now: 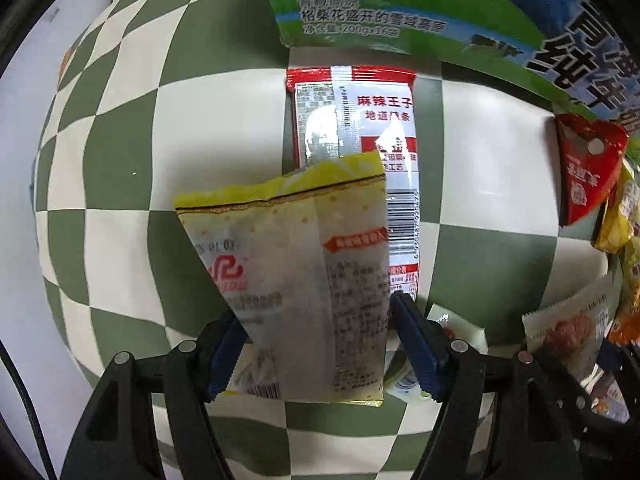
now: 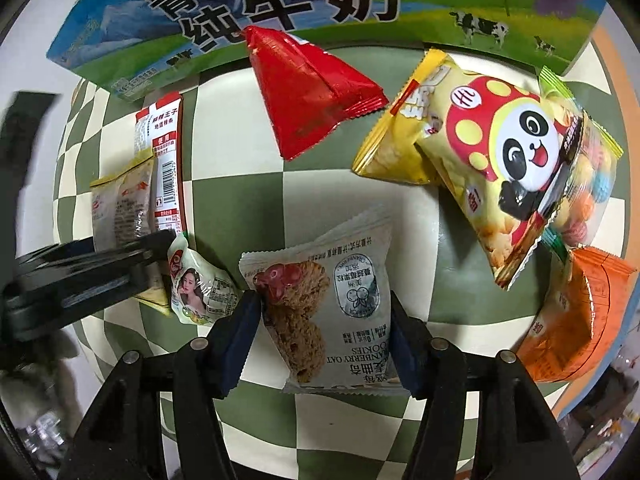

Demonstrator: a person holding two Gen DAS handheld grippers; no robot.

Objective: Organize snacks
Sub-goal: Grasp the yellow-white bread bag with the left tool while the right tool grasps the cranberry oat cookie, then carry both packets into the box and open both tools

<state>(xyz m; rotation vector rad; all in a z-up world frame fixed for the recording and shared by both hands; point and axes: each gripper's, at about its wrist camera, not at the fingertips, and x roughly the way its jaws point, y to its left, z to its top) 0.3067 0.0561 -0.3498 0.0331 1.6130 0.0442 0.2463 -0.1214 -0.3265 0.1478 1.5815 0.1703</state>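
Behind the left gripper (image 1: 318, 354), clamped on a yellow packet (image 1: 296, 280), a sachet (image 1: 452, 326) hides.

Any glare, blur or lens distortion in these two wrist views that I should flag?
Left wrist view: fisheye bows the checkered cloth; white glare on the red-and-silver packet; the yellow packet is sharp. Right wrist view: same bowing; motion blur along the left edge by the left gripper; the cookie packet is crisp.

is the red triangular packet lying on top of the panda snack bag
No, the red triangular packet lies apart from the panda snack bag, with checkered cloth showing between them.
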